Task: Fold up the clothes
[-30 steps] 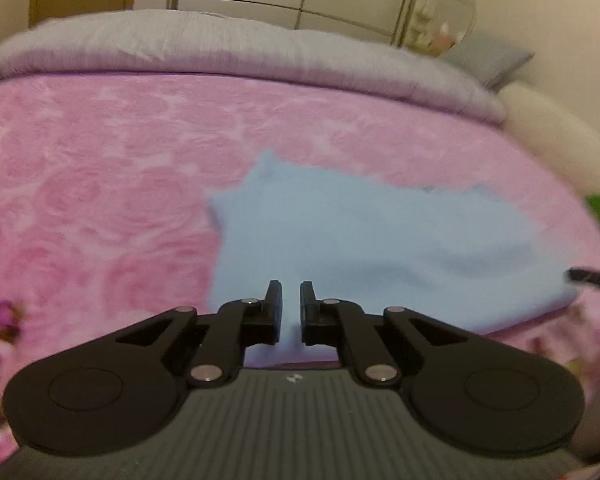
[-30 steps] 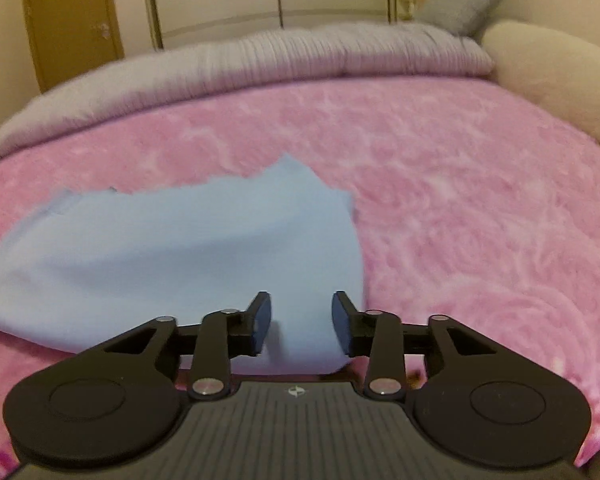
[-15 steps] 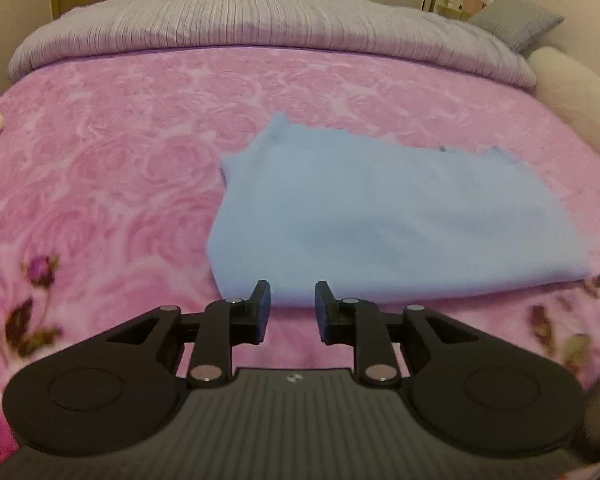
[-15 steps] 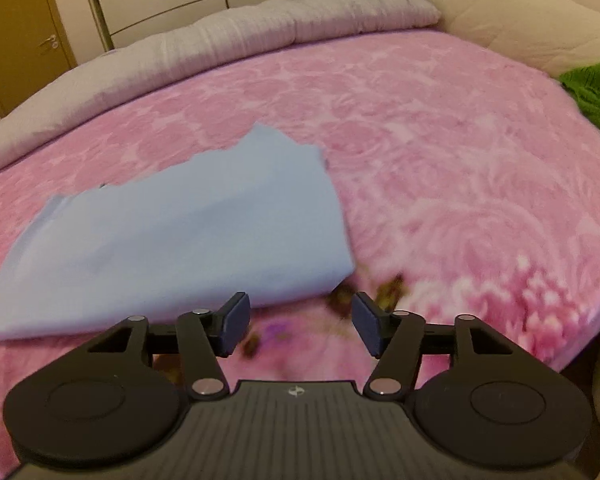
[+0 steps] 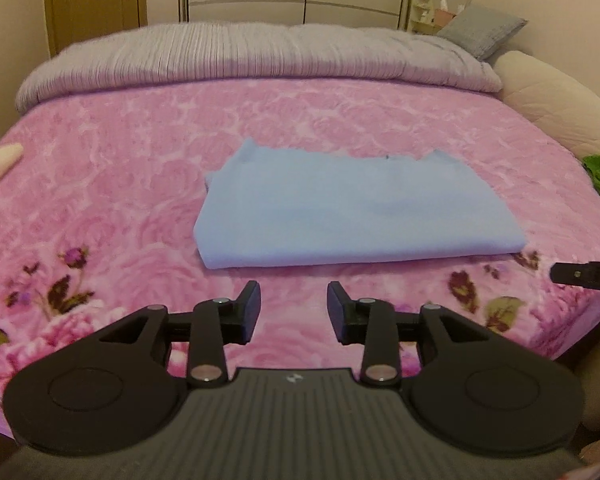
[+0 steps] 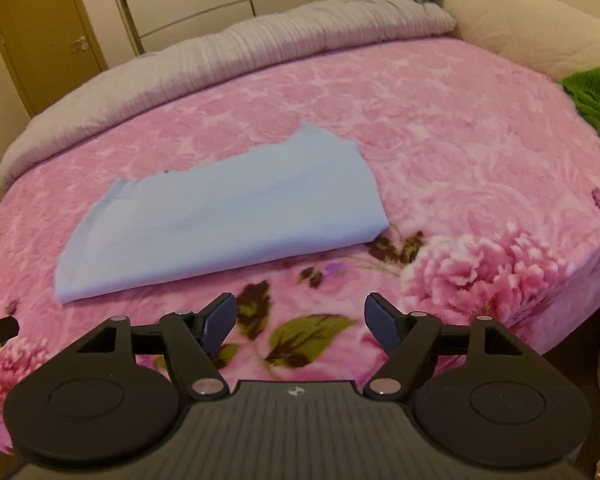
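Observation:
A light blue garment lies folded into a flat rectangle on the pink floral bedspread; in the right wrist view the same blue garment sits left of centre. My left gripper hovers above the bedspread just short of the garment's near edge, its jaws opening with nothing between them. My right gripper hangs over the floral border near the bed's front edge, jaws opening wide and empty. The right gripper's tip pokes in at the far right of the left wrist view.
A grey ribbed duvet is rolled along the far side of the bed. A cream bolster and a green knit item lie at the right. A grey pillow, wardrobe doors and a wooden door stand behind.
Both grippers have pulled back and up from the blue garment's near edge, and their jaws have spread apart. The garment stays folded flat on the bed.

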Demonstrator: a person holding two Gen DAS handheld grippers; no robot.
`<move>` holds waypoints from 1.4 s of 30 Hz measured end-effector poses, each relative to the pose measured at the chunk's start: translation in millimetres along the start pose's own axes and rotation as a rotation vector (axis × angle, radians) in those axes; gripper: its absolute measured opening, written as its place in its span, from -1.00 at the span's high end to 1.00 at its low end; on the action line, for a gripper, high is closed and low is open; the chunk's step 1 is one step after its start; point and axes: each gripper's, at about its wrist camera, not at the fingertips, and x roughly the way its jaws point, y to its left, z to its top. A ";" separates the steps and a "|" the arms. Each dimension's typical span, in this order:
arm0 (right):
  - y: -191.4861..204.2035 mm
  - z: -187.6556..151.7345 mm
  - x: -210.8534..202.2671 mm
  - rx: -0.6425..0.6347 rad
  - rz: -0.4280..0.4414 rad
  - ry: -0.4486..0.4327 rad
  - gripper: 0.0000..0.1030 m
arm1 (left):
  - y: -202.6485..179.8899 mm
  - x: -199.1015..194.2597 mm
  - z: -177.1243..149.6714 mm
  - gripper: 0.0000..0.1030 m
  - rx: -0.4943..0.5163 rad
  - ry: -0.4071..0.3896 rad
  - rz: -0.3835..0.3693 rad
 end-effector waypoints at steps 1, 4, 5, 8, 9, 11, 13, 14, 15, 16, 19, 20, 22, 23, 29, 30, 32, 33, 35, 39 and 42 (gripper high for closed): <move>3.0 -1.8 -5.4 -0.005 0.006 -0.007 -0.45 | -2.5 -6.6 -1.0 0.30 0.007 -0.010 0.003; 9.6 -7.8 -19.6 -0.021 0.027 -0.029 -0.47 | -8.5 -23.8 -5.0 0.28 0.027 -0.030 0.011; 11.0 -9.5 -23.2 -0.026 0.030 -0.033 -0.47 | -10.2 -28.5 -7.0 0.28 0.030 -0.033 0.015; 14.9 -14.6 -33.6 -0.042 0.038 -0.044 -0.49 | -13.3 -41.2 -13.4 0.28 0.038 -0.045 0.022; 16.1 -16.0 -36.2 -0.046 0.040 -0.046 -0.50 | -14.3 -45.4 -15.4 0.28 0.041 -0.050 0.024; 18.1 -18.4 -40.8 -0.054 0.044 -0.053 -0.50 | -15.2 -53.6 -18.8 0.27 0.041 -0.062 0.028; 20.3 -19.4 -44.3 -0.063 0.049 -0.061 -0.51 | -14.2 -59.6 -21.3 0.25 0.039 -0.071 0.033; 21.2 -19.6 -45.7 -0.066 0.052 -0.064 -0.51 | -13.1 -61.8 -22.3 0.25 0.036 -0.075 0.036; 22.2 -19.4 -47.0 -0.067 0.054 -0.069 -0.52 | -11.6 -63.3 -22.5 0.24 0.032 -0.078 0.040; 23.1 -19.3 -48.3 -0.067 0.057 -0.074 -0.52 | -9.9 -64.5 -22.3 0.24 0.027 -0.082 0.045; 23.5 -19.4 -49.1 -0.066 0.062 -0.080 -0.54 | 0.0 -66.7 -21.4 0.21 0.012 -0.089 0.053; 23.0 -19.5 -48.2 -0.063 0.061 -0.079 -0.54 | 4.5 -66.0 -20.9 0.20 0.004 -0.090 0.054; 20.1 -19.4 -43.9 -0.058 0.058 -0.070 -0.55 | 18.7 -62.3 -21.4 0.13 -0.035 -0.089 0.048; 18.0 -19.3 -41.0 -0.054 0.056 -0.065 -0.55 | 28.6 -57.5 -22.6 0.13 -0.080 -0.081 0.027; -12.7 -21.2 -10.7 0.076 0.081 -0.041 -0.55 | 89.0 -14.3 -32.1 0.15 -0.411 -0.016 -0.149; -21.2 -21.2 -2.9 0.127 0.112 -0.036 -0.54 | 96.1 -3.4 -33.6 0.15 -0.468 -0.006 -0.182; -37.0 -22.1 12.6 0.248 0.173 -0.021 -0.54 | 105.8 20.1 -36.8 0.15 -0.572 0.007 -0.238; -45.8 -22.7 22.6 0.320 0.208 -0.009 -0.54 | 110.2 31.8 -38.5 0.15 -0.623 0.013 -0.264; -61.0 -24.2 41.7 0.452 0.267 0.014 -0.51 | 120.1 56.6 -40.7 0.13 -0.718 0.018 -0.310; -80.3 -23.9 80.1 0.645 0.337 0.021 -0.49 | 135.4 107.2 -35.8 0.02 -0.857 0.026 -0.358; -87.8 -18.9 103.9 0.721 0.331 0.003 -0.49 | 143.8 140.2 -30.1 -0.05 -0.909 0.037 -0.366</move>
